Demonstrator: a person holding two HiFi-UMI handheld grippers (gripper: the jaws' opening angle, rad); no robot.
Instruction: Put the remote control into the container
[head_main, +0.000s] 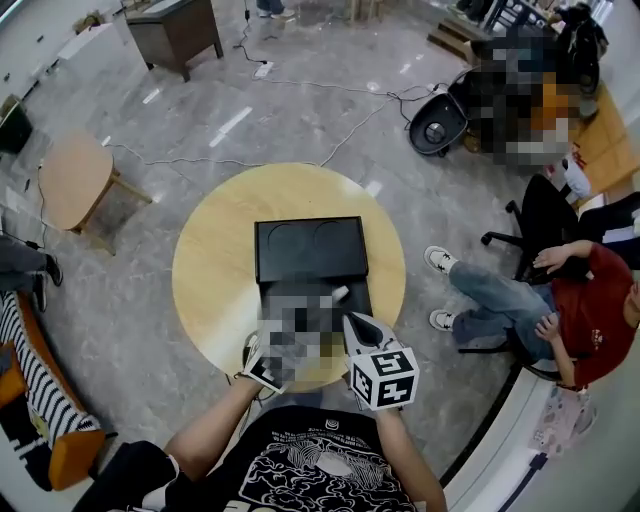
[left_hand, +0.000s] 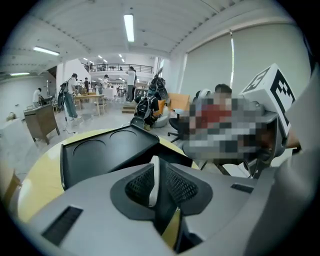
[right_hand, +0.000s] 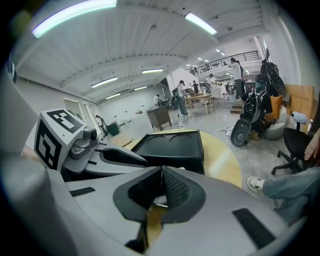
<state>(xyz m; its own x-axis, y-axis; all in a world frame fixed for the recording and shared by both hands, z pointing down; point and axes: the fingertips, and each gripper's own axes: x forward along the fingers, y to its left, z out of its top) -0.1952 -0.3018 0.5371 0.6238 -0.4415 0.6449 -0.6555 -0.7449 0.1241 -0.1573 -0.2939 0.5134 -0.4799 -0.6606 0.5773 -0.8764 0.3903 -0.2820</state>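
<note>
In the left gripper view a thin white remote control (left_hand: 154, 179) stands edge-on between the dark ribbed pads, and my left gripper (left_hand: 156, 175) is shut on it. In the head view a mosaic patch hides that gripper's jaws; only its marker cube (head_main: 262, 372) shows. The black container (head_main: 310, 248) lies open on the round yellow table (head_main: 215, 270), its lid with two round hollows (left_hand: 100, 152) flat at the far side. My right gripper (head_main: 368, 330) hovers over the table's near edge beside the left one, its pads (right_hand: 172, 187) meeting at the tips, shut with nothing gripped.
A seated person in a red shirt (head_main: 590, 310) and an office chair (head_main: 530, 235) are right of the table. A small wooden side table (head_main: 75, 180) stands at the left, a striped seat (head_main: 30, 380) at the lower left. Cables (head_main: 330, 140) cross the floor beyond.
</note>
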